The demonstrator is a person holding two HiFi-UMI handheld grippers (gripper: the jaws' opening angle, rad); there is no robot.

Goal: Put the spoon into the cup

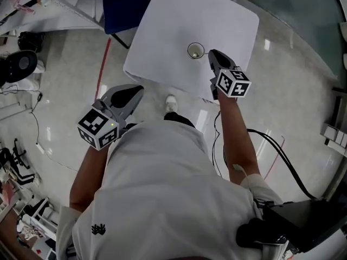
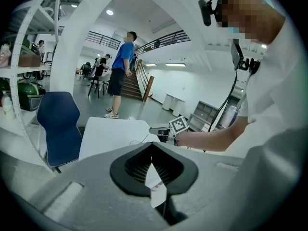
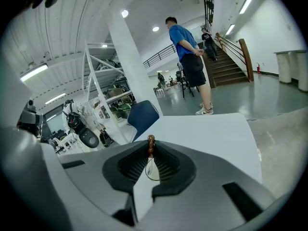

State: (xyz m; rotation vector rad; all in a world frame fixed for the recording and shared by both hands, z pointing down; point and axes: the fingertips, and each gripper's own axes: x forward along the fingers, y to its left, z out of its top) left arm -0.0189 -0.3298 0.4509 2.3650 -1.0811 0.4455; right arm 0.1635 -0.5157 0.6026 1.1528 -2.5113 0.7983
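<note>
Matt table (image 1: 179,20), glossy floor (image 1: 59,91) — spoon (image 3: 150,141) seemingly wooden

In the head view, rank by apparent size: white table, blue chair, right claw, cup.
Largest first:
white table
blue chair, though partly cut off
right claw, nearer the camera so its rank against the chair is unsure
cup

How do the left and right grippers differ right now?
The right gripper is over the white table, beside the cup; the left gripper is short of the table's near edge. The right gripper is shut on the spoon; the left gripper's jaws are together on nothing. Both point toward the table.
</note>
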